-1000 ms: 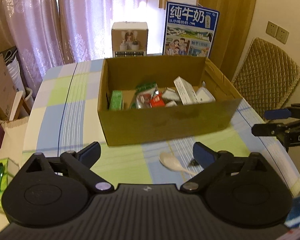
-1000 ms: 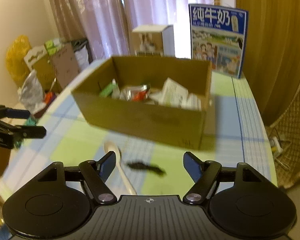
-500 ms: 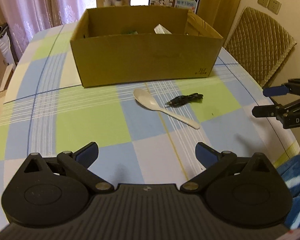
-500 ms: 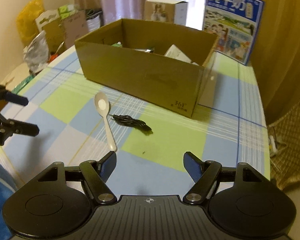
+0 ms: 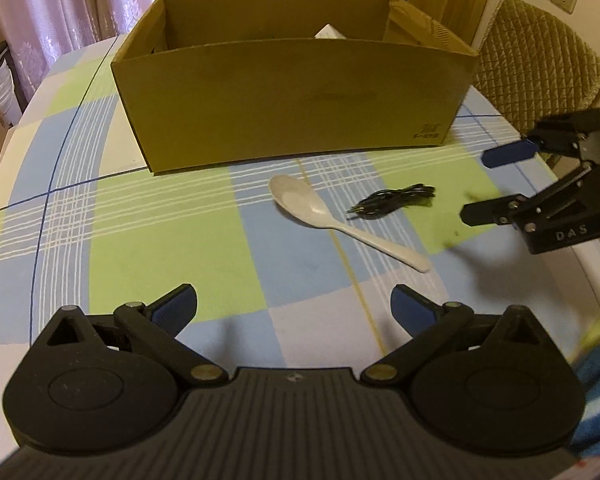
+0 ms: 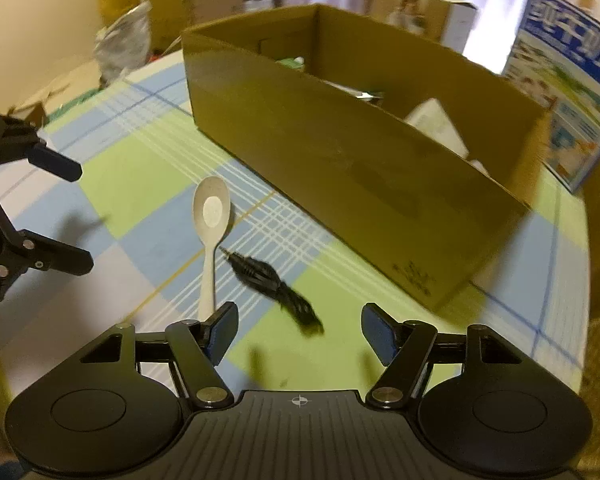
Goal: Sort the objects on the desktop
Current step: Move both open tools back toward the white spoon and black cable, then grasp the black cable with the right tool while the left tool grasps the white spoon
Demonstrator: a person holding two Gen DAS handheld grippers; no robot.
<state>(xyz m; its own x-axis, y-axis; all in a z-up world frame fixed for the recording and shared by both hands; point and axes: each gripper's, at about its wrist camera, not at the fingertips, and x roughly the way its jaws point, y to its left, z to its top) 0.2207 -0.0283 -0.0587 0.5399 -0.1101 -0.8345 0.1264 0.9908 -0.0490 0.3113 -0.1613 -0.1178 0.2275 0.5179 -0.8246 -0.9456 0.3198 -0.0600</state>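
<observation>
A checked tablecloth [image 5: 148, 240] covers the table. On it stands an open cardboard box [image 5: 292, 100] holding several packets. The left gripper [image 5: 294, 306] tilts down over bare cloth, fingers spread wide, nothing between them. The right gripper [image 6: 298, 330] also tilts down, low over the cloth; its jaws have just been closing a little yet stand apart with nothing pinched, one end of the cable lying ahead between the fingertips. A white spoon [image 5: 332, 220] lies in front of the box, bowl toward it. Just beside the spoon lies a coiled black cable [image 6: 274, 284], touching neither gripper.
</observation>
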